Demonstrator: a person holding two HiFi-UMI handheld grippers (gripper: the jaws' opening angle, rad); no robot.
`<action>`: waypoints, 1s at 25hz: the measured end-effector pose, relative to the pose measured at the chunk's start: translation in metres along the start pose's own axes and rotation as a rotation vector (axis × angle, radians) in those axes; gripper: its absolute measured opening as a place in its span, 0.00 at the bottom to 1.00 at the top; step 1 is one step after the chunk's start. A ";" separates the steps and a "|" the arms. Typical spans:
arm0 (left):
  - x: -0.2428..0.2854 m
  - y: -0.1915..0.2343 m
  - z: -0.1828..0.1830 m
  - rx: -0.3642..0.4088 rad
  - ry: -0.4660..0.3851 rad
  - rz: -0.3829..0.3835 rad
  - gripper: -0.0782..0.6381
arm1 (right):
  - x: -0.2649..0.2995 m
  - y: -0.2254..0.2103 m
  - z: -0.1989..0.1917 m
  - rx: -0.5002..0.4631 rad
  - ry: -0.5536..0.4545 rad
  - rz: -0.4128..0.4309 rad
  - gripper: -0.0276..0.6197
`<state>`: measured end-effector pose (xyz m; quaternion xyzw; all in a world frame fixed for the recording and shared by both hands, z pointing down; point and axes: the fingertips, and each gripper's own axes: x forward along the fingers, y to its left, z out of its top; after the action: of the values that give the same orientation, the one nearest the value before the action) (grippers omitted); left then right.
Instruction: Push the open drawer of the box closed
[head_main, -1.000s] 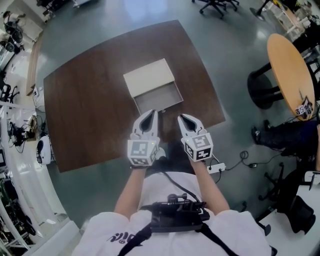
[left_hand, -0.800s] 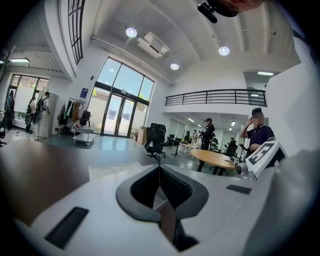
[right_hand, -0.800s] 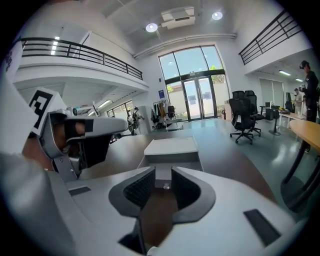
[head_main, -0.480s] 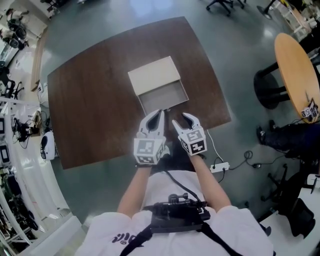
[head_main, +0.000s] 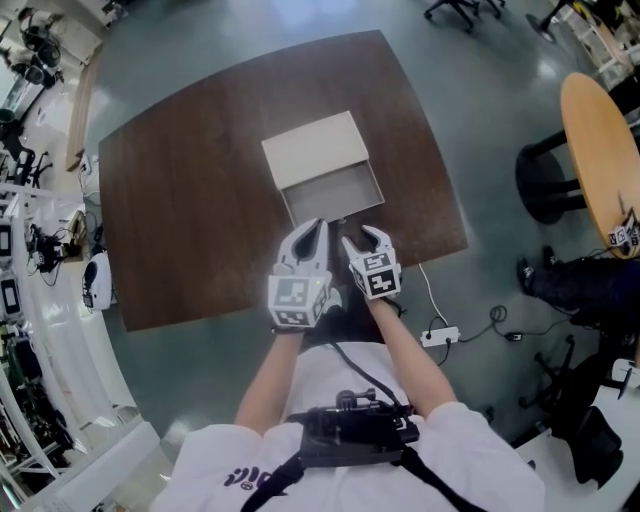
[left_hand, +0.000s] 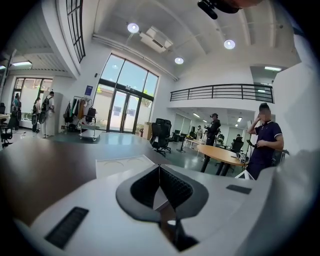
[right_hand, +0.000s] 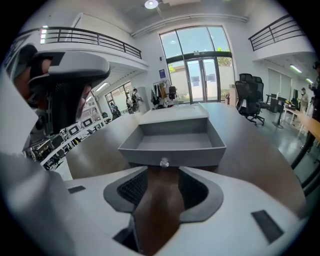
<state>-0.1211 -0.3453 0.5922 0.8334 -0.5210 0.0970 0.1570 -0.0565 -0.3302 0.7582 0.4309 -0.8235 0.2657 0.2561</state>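
Looking along my right gripper, I see its 2 jaws spread wide. They have just been opening, and nothing lies between them but the bare brown table. The grey drawer stands pulled out of the pale box, its open tray facing me. The small round knob on its front panel sits just beyond the gap, centred between the 2 tips. Neither pad touches the knob or the panel as far as I can see.

In the left gripper view, my left gripper has its 2 jaws pressed together along 1 thin seam and holds nothing.

From the head view, both grippers hover over the near part of the table, side by side, left just beside right. The right one's spread tips are just short of the drawer front. The left one's closed tip is near the front's left end, though I cannot tell whether it touches. The box sits near the middle of the table, with the drawer opening toward me.
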 end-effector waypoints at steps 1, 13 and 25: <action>0.000 0.000 0.000 -0.002 0.002 0.003 0.12 | 0.003 -0.001 -0.001 0.005 0.006 -0.003 0.32; -0.003 0.018 -0.011 -0.030 0.025 0.058 0.12 | 0.039 -0.002 -0.005 -0.002 0.051 -0.018 0.26; -0.007 0.042 -0.018 -0.063 0.036 0.123 0.12 | 0.048 0.000 -0.004 -0.031 0.084 -0.039 0.15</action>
<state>-0.1616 -0.3500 0.6130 0.7926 -0.5710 0.1048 0.1864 -0.0800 -0.3549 0.7923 0.4314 -0.8075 0.2658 0.3020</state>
